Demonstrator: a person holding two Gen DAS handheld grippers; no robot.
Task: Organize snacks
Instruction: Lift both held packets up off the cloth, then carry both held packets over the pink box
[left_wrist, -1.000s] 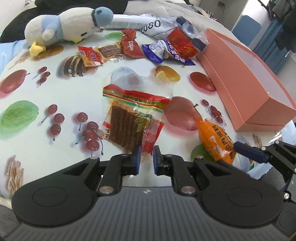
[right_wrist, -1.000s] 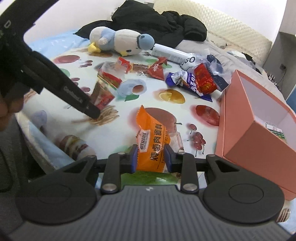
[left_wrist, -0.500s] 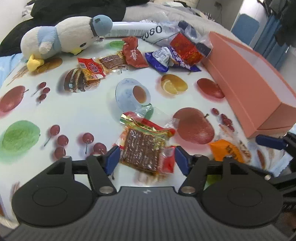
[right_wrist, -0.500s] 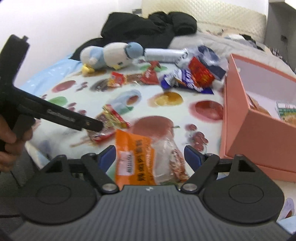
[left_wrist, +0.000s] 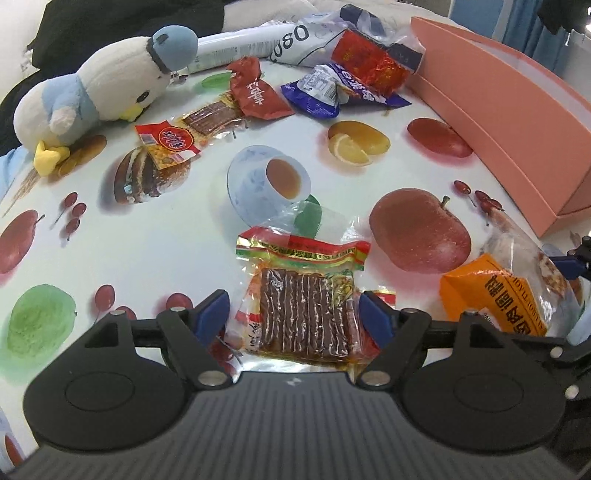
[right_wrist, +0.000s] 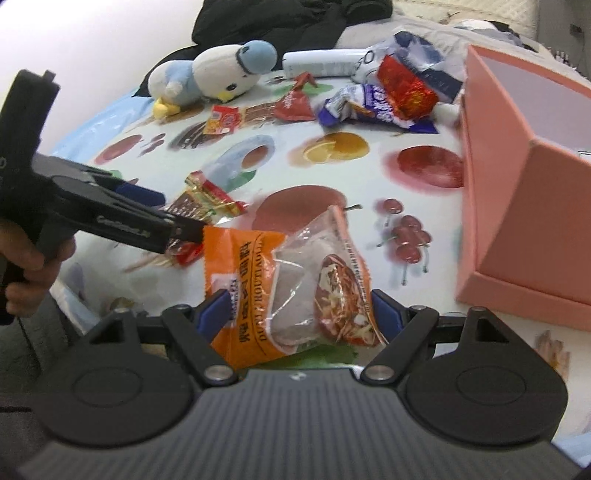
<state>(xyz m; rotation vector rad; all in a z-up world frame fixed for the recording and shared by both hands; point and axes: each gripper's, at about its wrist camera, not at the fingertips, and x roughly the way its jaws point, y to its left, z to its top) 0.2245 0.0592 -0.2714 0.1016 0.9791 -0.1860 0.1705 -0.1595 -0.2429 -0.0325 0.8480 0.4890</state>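
Now both grippers wider than second ago: left gripper (left_wrist: 293, 318) open around jerky pack (left_wrist: 304, 302), right gripper (right_wrist: 295, 312) open around orange pouch (right_wrist: 258, 280), half clear.

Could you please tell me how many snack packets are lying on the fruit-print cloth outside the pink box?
6: jerky pack and orange pack between open fingers; red-label strip, dark-red pouch, blue wrapper and red foil pack farther back. More may be hidden.
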